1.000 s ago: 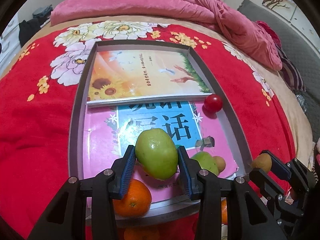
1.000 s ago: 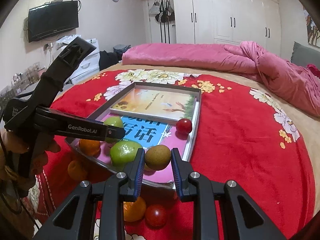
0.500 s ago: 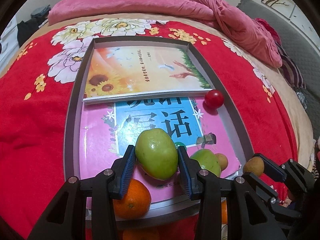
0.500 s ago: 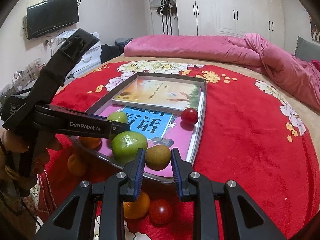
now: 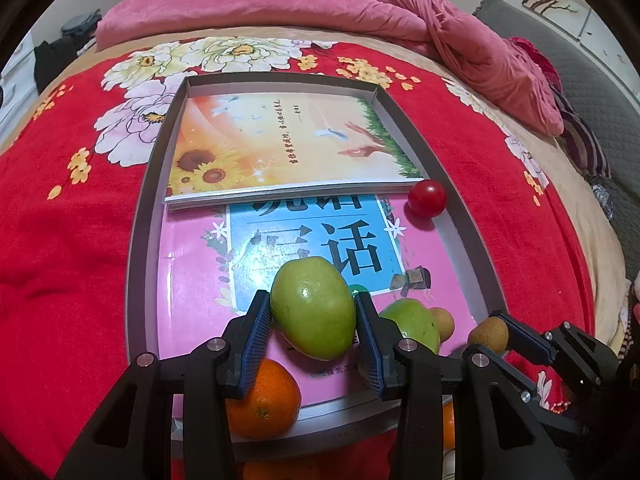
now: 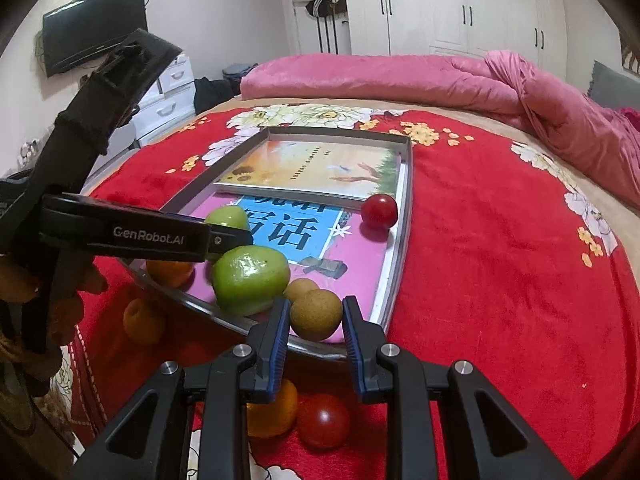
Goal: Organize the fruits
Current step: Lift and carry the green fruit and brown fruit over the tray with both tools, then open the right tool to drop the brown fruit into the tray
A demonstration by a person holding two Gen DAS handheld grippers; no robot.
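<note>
The left claw [image 5: 314, 334] is gripping a large smooth green fruit [image 5: 314, 314] and the right claw [image 6: 314, 334] a small round brown fruit [image 6: 315, 314], both hovering at the grey tray's [image 5: 138, 248] near edge for placing

The left gripper [image 5: 314, 320] tilts steeply downward, its two black fingers [image 5: 256, 332] with blue ribbed pads pressed against either side of a large green fruit [image 5: 314, 314], which it holds clear above the near edge of the tray [image 5: 138, 248]. In the right wrist view a bare hand [image 6: 24, 292] wraps the left gripper's handle at the far left. The right gripper [image 6: 316, 320] slants downward at a gentler angle, its fingers [image 6: 278, 328] nearly together and clamped on a small brown round fruit [image 6: 316, 314] at the tray's near right corner.
</note>
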